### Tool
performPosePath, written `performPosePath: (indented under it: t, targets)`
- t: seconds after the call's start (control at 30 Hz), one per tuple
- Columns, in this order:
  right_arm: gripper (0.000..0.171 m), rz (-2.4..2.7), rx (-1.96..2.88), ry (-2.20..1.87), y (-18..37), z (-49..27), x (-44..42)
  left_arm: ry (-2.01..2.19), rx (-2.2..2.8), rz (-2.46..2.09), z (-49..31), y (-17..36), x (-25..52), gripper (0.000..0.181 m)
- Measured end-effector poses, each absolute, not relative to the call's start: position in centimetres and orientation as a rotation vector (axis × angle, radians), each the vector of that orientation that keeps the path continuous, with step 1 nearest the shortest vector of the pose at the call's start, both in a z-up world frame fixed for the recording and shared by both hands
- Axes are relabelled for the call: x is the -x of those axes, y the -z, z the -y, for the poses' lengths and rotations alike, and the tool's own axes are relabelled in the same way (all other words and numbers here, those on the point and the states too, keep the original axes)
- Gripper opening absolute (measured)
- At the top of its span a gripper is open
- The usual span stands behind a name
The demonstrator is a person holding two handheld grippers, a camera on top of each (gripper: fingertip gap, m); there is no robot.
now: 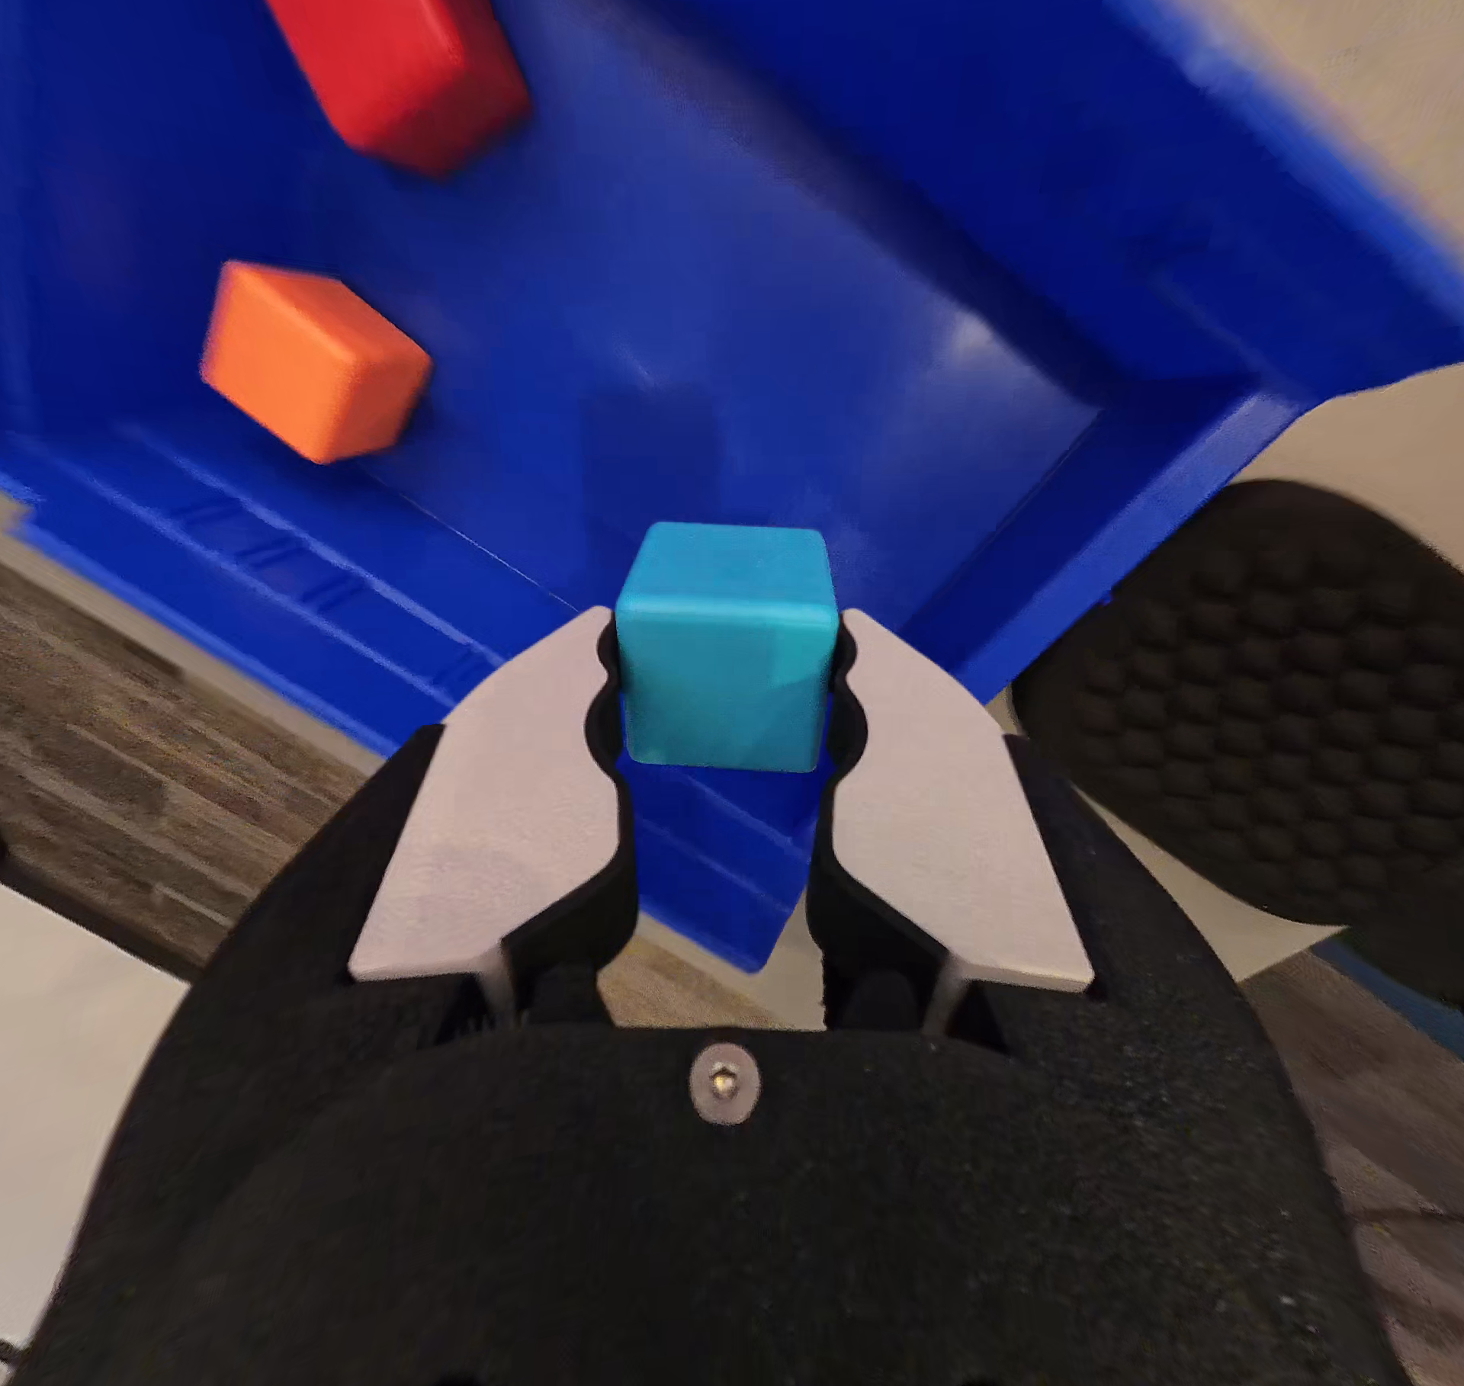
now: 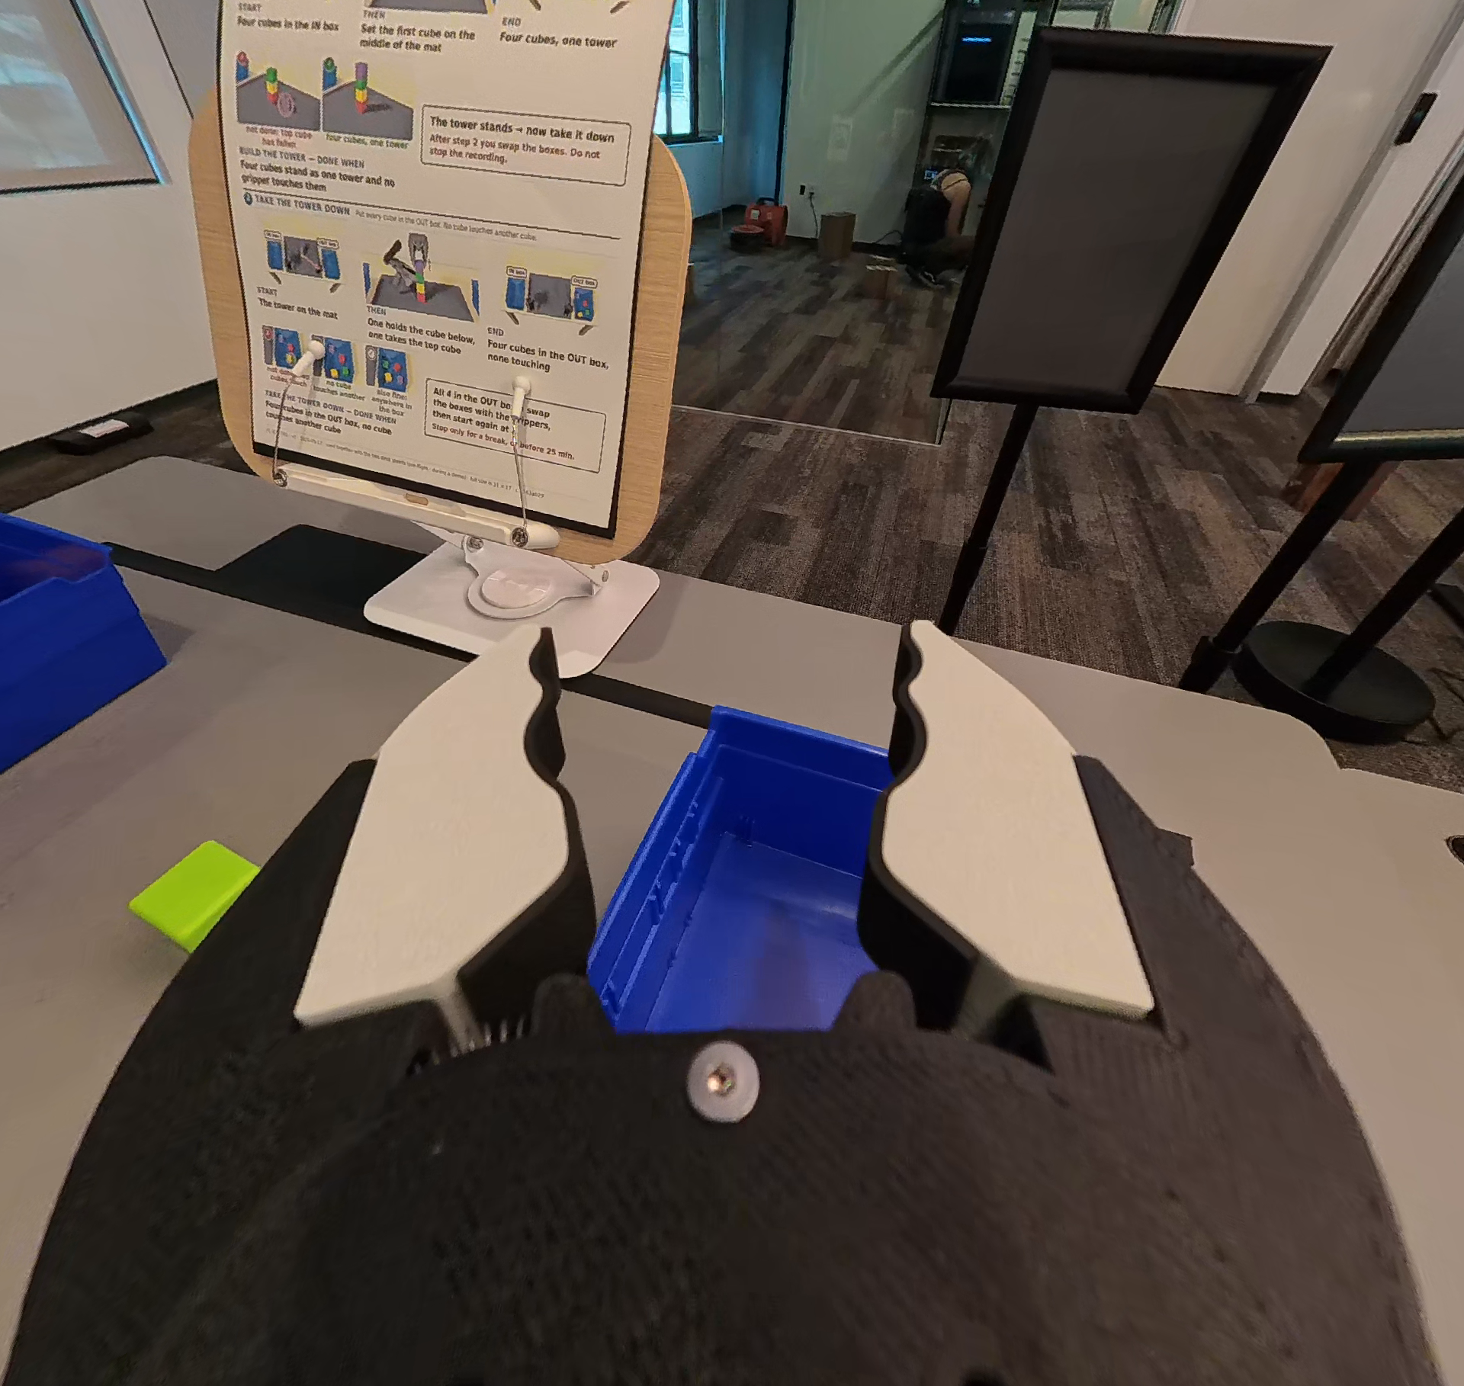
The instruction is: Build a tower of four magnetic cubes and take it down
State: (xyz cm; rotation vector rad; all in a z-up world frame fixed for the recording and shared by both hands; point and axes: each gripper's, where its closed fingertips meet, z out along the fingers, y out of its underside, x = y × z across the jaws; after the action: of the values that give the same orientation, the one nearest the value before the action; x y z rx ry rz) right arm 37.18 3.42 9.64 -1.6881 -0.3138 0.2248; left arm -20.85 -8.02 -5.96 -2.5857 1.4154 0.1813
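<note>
Blue bin (image 1: 792, 302) holds red cube (image 1: 380, 41), orange cube (image 1: 313, 362).

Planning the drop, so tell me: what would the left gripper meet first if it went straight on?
Probably the bare floor of the blue plastic bin, past the teal cube in its jaws; depth is unclear.

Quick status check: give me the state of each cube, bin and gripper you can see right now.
Left gripper: shut on the teal cube.
Teal cube: held above the bin's edge.
Red cube: lying in the bin, loose.
Orange cube: lying in the bin, apart from the red one.
Blue bin: holds two cubes.
Right gripper: open, empty.
Second blue bin: looks empty.
Green cube: on the table, alone.
</note>
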Motion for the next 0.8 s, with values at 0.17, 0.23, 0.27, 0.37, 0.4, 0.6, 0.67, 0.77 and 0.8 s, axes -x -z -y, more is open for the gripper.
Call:
performPosePath:
  t: [0.17, 0.23, 0.27, 0.37, 0.4, 0.6, 0.67, 0.77, 0.8]
  targets:
    - [0.082, 0.307, 1.673, -0.233, -10.1, -3.2, -37.4, -0.144, 2.351, -1.537, 6.4, -0.6, 13.1, 0.05]
    - [0.082, 0.309, 1.671, -0.235, -10.2, -3.1, -37.4, -0.097, 2.277, -1.625, 6.2, -1.6, 8.9, 0.049]
    - [0.082, 0.311, 1.67, -0.235, -10.2, -3.1, -37.3, -0.076, 2.247, -1.672, 6.1, -1.6, 6.9, 0.049]
    - [0.082, 0.318, 1.668, -0.239, -10.3, -2.9, -37.2, -0.053, 2.183, -1.818, 5.7, -0.4, 1.3, 0.049]
    - [0.082, 0.318, 1.665, -0.242, -10.4, -2.9, -37.3, -0.064, 2.166, -1.865, 5.4, 0.3, -0.2, 0.05]
    - [0.082, 0.294, 1.638, -0.269, -11.2, -2.3, -38.2, -0.054, 2.11, -2.055, 4.1, 5.2, -7.6, 0.049]
    - [0.082, 0.282, 1.627, -0.282, -11.4, -2.2, -38.5, -0.069, 2.102, -2.093, 3.7, 6.6, -9.0, 0.049]
    - [0.081, 0.269, 1.613, -0.299, -11.8, -1.9, -39.0, -0.076, 2.093, -2.131, 3.3, 7.9, -10.3, 0.049]
    - [0.081, 0.266, 1.61, -0.303, -11.8, -1.9, -39.1, -0.077, 2.089, -2.138, 3.2, 8.2, -10.5, 0.049]
